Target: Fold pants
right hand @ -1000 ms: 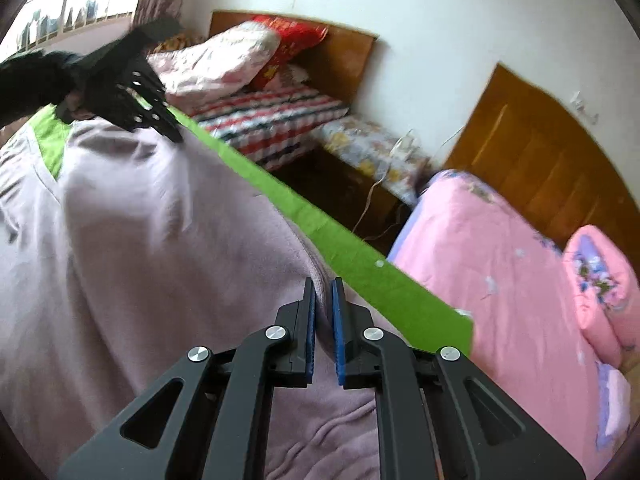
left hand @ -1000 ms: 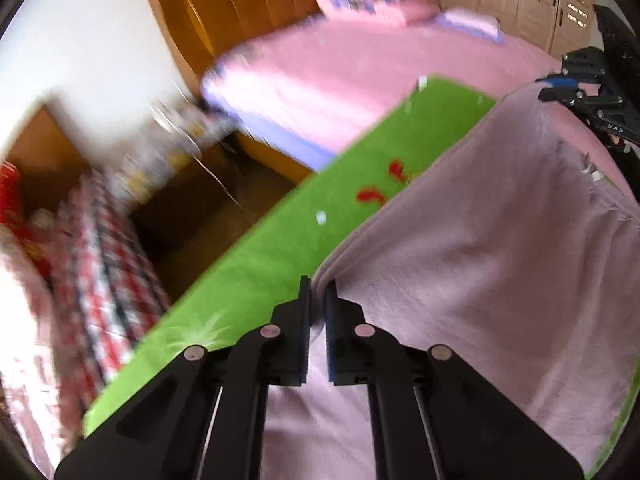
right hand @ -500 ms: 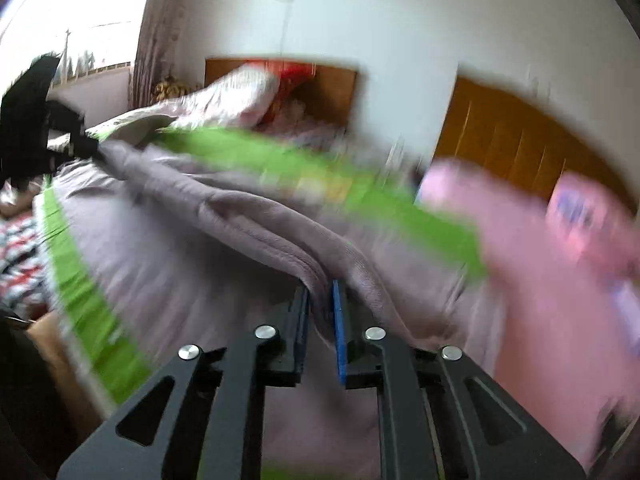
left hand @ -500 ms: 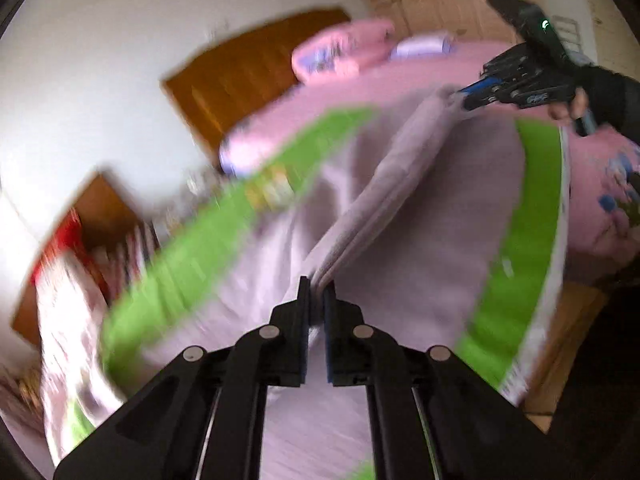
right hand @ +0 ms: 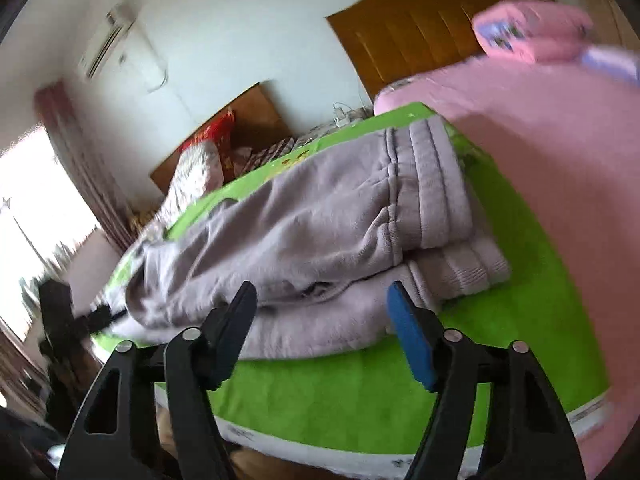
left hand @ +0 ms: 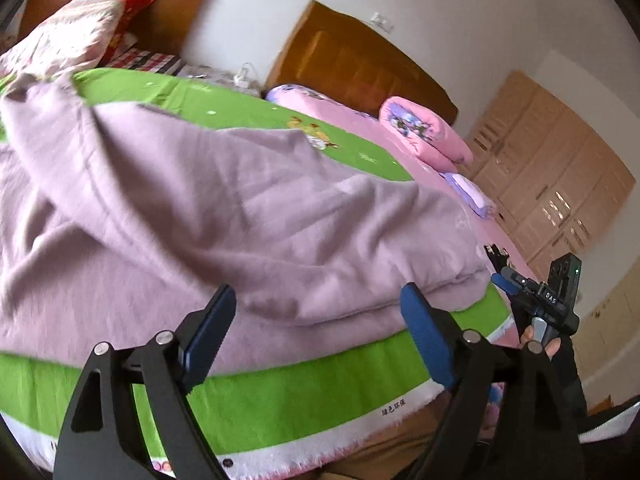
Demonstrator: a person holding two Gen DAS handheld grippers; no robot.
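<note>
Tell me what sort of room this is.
A bedroom, most likely: a pink bed with a wooden headboard, a second bed beside it, and wardrobes along the wall.

You have a bed [left hand: 472, 216] under a pink sheet, and over its near part lies a green blanket [left hand: 280, 400] with a white border along the front edge. Directly on that blanket rest the mauve pants [left hand: 224, 216], doubled over so the ribbed cuffs [right hand: 436, 184] stack toward 2 o'clock in the right wrist view. At 1 o'clock in the left wrist view, a folded pink quilt [left hand: 420, 132] sits on the sheet, with a small lilac pillow [left hand: 468, 192] just beside it.
</note>
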